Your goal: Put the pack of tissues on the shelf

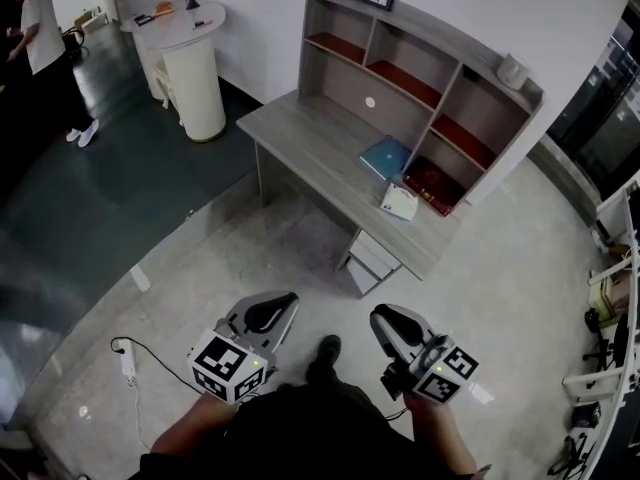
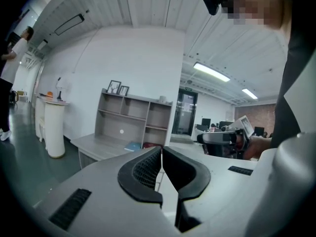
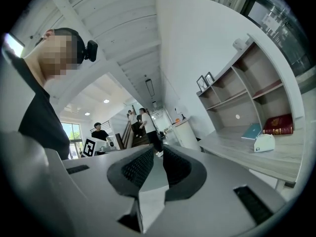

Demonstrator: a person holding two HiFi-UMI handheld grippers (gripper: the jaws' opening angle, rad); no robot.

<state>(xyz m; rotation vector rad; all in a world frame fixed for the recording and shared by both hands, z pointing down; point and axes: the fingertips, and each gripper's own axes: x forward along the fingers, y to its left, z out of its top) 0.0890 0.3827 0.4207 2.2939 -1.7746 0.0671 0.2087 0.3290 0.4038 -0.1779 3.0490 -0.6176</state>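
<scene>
**A:** Where is the pack of tissues [image 1: 400, 203]?

**B:** It lies on the tabletop [image 1: 310, 138], near the right end as the head view shows it. It is at five o'clock of the blue book [image 1: 385, 156]. The red book [image 1: 432, 185] is just beside it at two o'clock, in the bottom right compartment of the shelf [image 1: 420, 68].

**A:** And the tongs?

**B:** The left tongs [image 1: 288, 299] have their jaws together with nothing between them. The right tongs [image 1: 379, 314] are closed and empty too. Both hang over the floor, well apart from the tabletop, with the left at nine o'clock of the right.

**A:** How does the pack sit from them?

**B:** It is at about twelve o'clock of the right tongs. Neither pair touches it.

**A:** Anything else?

**B:** A person [image 1: 40, 38] stands at ten o'clock, beside a round white stand [image 1: 190, 58].
</scene>
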